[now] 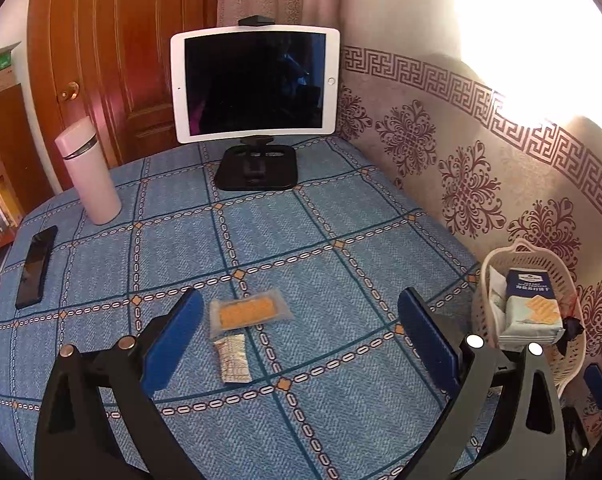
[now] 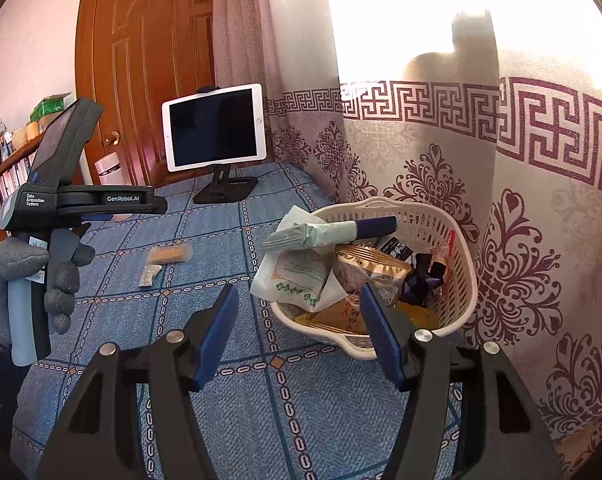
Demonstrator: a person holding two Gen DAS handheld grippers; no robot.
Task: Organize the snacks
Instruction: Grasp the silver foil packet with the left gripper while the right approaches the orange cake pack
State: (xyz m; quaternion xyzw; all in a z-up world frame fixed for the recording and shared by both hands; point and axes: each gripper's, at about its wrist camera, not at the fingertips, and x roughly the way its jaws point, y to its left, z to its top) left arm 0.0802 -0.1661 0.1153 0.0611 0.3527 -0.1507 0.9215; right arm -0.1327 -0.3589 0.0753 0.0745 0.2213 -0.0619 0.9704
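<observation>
A clear packet of orange crackers (image 1: 248, 312) and a small white sachet (image 1: 232, 357) lie on the blue checked tablecloth, just ahead of my open, empty left gripper (image 1: 301, 312). Both also show in the right wrist view, the crackers (image 2: 169, 255) and the sachet (image 2: 149, 274). A white plastic basket (image 2: 441, 220) at the table's right edge holds several snack packs, a pale green and blue one (image 2: 325, 232) on top. My right gripper (image 2: 297, 312) is open and empty, right before the basket's near rim. The basket also shows in the left wrist view (image 1: 573, 364).
A white tablet on a black stand (image 1: 255, 84) is at the back. A pink flask (image 1: 88, 170) and a black phone (image 1: 36, 266) stand at the left. Patterned curtain (image 1: 481, 160) runs along the right. The left hand-held device (image 2: 61, 200) is at the left.
</observation>
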